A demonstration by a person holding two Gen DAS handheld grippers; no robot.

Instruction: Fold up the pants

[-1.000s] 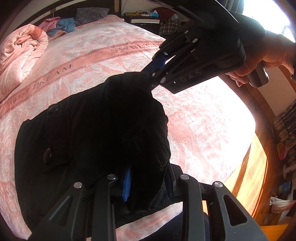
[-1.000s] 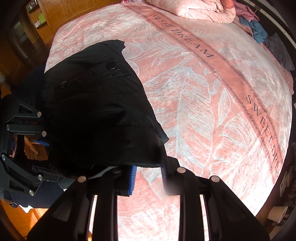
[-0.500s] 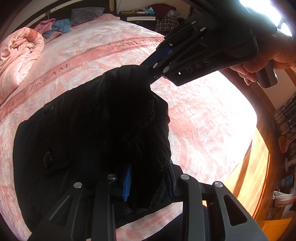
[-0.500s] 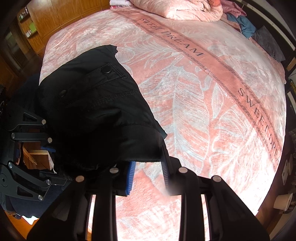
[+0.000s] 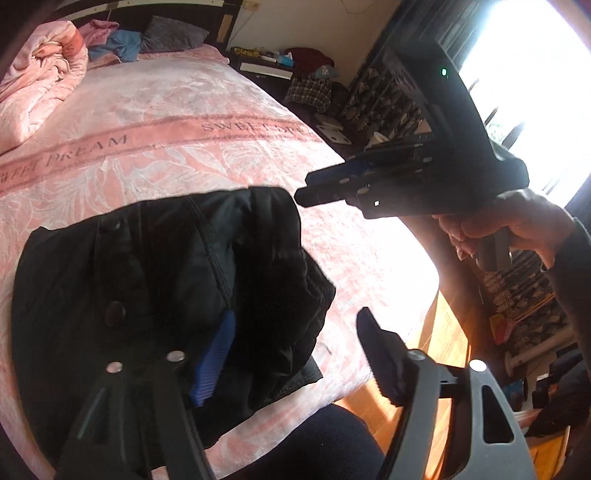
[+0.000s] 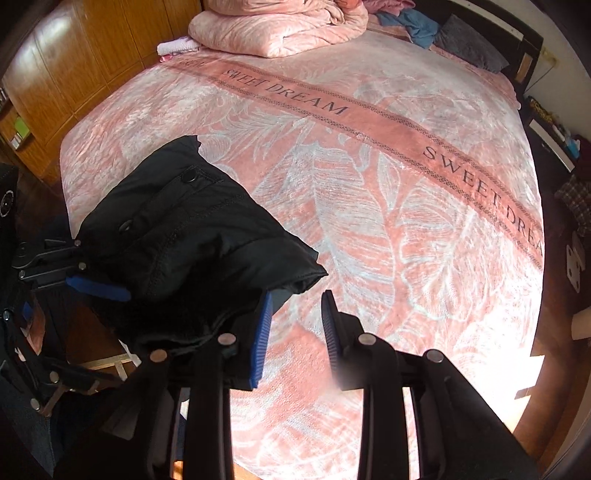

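The black pants (image 5: 159,273) lie folded in a thick bundle on the pink bedspread (image 5: 192,96), near its front edge. My left gripper (image 5: 297,314) has its jaws opening wide. The cloth leans on its blue left pad (image 5: 214,354), while the right finger (image 5: 380,354) stands clear of it. In the right wrist view the pants (image 6: 192,229) bulge up at lower left. My right gripper (image 6: 297,299) is opening too, with only bedspread (image 6: 406,221) showing between its pads and the folded corner just beyond its left tip. From the left wrist view the right gripper (image 5: 303,190) hovers off the bundle's far corner.
A rolled pink quilt (image 6: 280,29) and loose clothes (image 5: 118,44) lie at the head of the bed. Wooden wardrobe doors (image 6: 74,74) stand along one side. A cluttered nightstand (image 5: 266,62) and wooden floor (image 5: 443,343) are on the other side. The person's dark leg (image 5: 317,439) is at the front edge.
The left gripper has sprung open and let go of the pants. The right gripper's jaws have widened, the cloth has come out from between them, and both grippers have lifted back from the bundle.
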